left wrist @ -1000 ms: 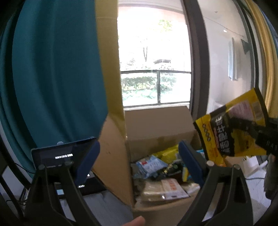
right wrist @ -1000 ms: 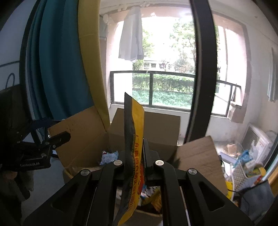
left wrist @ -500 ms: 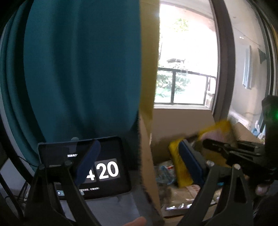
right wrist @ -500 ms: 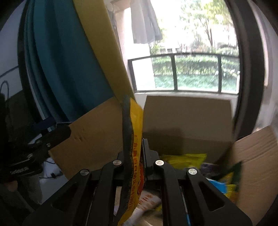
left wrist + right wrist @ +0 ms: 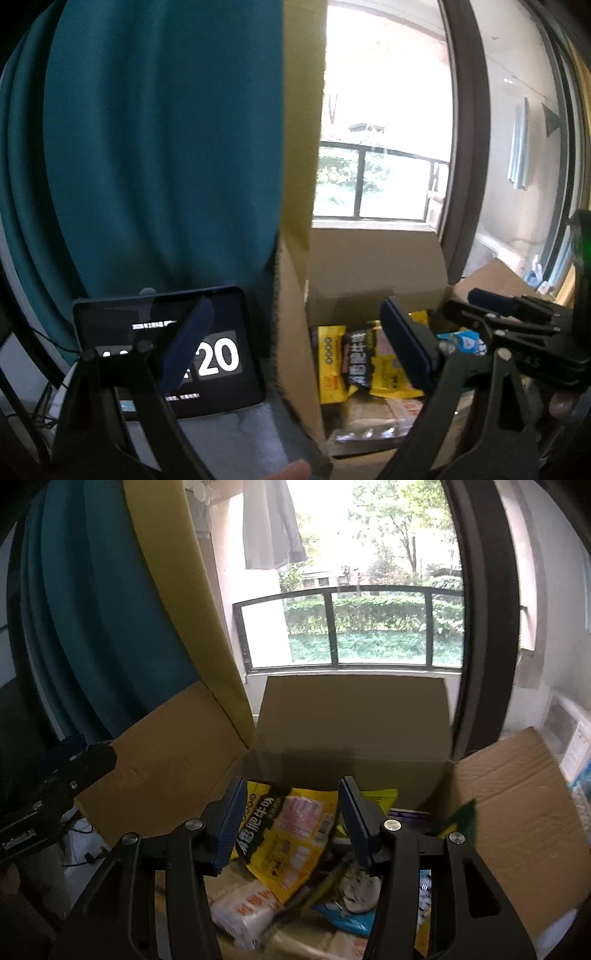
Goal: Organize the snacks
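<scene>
An open cardboard box (image 5: pixel 354 716) holds several snack packs. A yellow and black snack bag (image 5: pixel 291 838) lies loose on top of the pile, below my right gripper (image 5: pixel 290 821), whose jaws are opening and no longer touch it. The same bag (image 5: pixel 354 365) shows in the left wrist view inside the box (image 5: pixel 373 266). My left gripper (image 5: pixel 295 343) stands wide open with nothing in it, straddling the box's left flap (image 5: pixel 291 332). The right gripper (image 5: pixel 491 306) reaches in over the box from the right there.
A white pack (image 5: pixel 243 912) and a blue pack (image 5: pixel 343 919) lie lower in the box. A tablet with a clock display (image 5: pixel 207 354) stands left of the box. Teal curtain (image 5: pixel 147 147) and yellow curtain (image 5: pixel 177 590) hang behind. Box flaps stand up at left (image 5: pixel 162 764) and right (image 5: pixel 517 812).
My right gripper moved over the box, opened and let go of the yellow bag, which dropped onto the pile. My left gripper shifted left, bringing the tablet into view.
</scene>
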`<state>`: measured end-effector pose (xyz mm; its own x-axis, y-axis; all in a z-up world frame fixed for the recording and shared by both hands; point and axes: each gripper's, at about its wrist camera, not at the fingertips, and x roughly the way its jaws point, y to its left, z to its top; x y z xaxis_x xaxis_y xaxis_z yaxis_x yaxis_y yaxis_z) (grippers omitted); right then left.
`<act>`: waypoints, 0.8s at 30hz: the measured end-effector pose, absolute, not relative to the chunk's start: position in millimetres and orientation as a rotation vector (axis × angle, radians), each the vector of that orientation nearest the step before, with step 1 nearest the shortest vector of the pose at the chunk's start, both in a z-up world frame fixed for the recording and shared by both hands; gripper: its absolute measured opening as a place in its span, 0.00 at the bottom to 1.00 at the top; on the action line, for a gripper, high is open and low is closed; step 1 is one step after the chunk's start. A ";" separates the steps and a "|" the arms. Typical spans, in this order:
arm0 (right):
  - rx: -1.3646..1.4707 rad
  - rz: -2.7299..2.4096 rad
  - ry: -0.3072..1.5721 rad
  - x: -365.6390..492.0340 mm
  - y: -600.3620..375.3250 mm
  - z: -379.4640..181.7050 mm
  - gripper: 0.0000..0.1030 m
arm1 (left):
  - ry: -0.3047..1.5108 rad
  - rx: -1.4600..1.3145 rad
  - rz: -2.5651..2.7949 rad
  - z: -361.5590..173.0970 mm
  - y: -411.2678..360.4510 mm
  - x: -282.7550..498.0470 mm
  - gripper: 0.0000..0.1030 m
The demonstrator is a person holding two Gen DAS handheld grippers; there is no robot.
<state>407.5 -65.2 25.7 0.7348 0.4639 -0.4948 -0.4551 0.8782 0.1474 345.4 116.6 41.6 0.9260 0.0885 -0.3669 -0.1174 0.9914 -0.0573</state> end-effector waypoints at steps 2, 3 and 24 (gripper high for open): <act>0.011 0.489 0.544 399.2 -70.6 29.3 0.53 | 0.365 -0.074 0.093 44.3 110.1 339.1 0.90; 0.008 0.485 0.541 395.8 -73.1 31.1 0.53 | 0.362 -0.072 0.086 45.5 107.1 336.3 0.90; -0.045 0.381 0.445 295.4 -119.3 67.7 0.53 | 0.289 -0.072 0.090 72.1 70.5 244.7 0.91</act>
<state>295.4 -119.3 67.7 0.8331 0.3500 -0.4282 -0.3695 0.9284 0.0401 244.7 70.5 72.1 0.9545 0.0778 -0.2878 -0.0985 0.9934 -0.0582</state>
